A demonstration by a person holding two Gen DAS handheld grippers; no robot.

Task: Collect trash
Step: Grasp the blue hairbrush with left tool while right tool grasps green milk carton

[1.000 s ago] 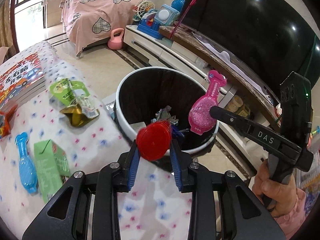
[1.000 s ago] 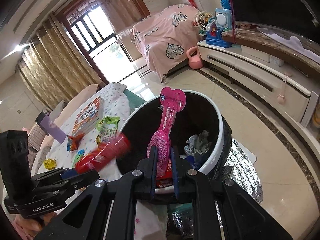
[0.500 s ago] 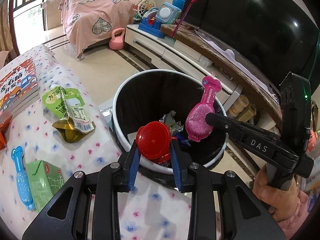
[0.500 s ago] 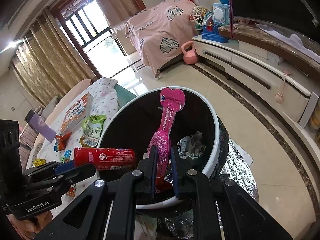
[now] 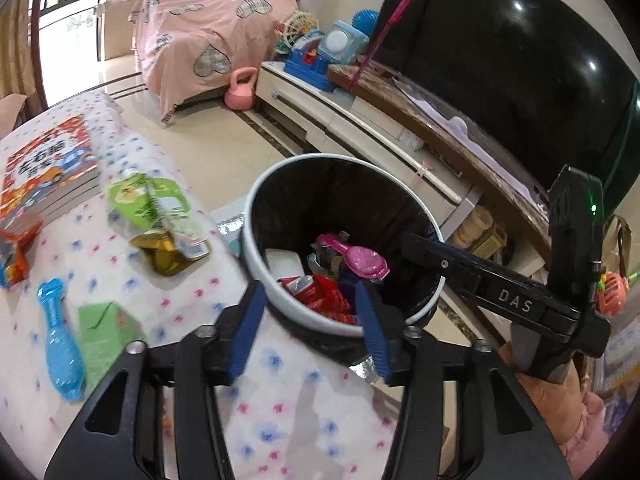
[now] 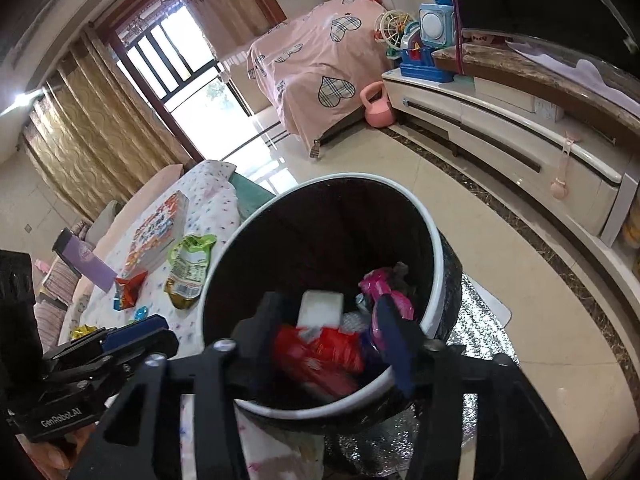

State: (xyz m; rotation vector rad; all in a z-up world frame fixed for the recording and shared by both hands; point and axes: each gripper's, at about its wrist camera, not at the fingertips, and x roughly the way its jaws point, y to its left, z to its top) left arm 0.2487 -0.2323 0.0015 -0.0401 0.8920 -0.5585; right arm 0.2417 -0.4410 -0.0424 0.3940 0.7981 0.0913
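A black trash bin with a white rim [image 5: 256, 272] [image 6: 436, 248] stands beside the flowered table. Inside it lie a pink brush-shaped package [image 5: 362, 260] [image 6: 380, 284], a red can [image 5: 320, 294] [image 6: 316, 348] and other wrappers. My left gripper [image 5: 310, 324] is open and empty at the bin's near rim. My right gripper [image 6: 332, 336] is open and empty over the bin; it also shows in the left wrist view [image 5: 420, 244]. On the table lie a green snack pouch [image 5: 154, 208] [image 6: 190, 264], a green carton [image 5: 102, 340] and a blue brush-shaped package [image 5: 60, 348].
A picture book [image 5: 48, 168] [image 6: 158, 232] and a red wrapper [image 5: 14, 256] [image 6: 128, 290] lie at the table's far side. A purple box [image 6: 86, 262] stands beyond. A white TV cabinet [image 6: 500, 140] and TV run along the right. A silver mat [image 6: 476, 320] lies under the bin.
Both grippers opened. The red can dropped from my left gripper and the pink package from my right gripper into the bin.
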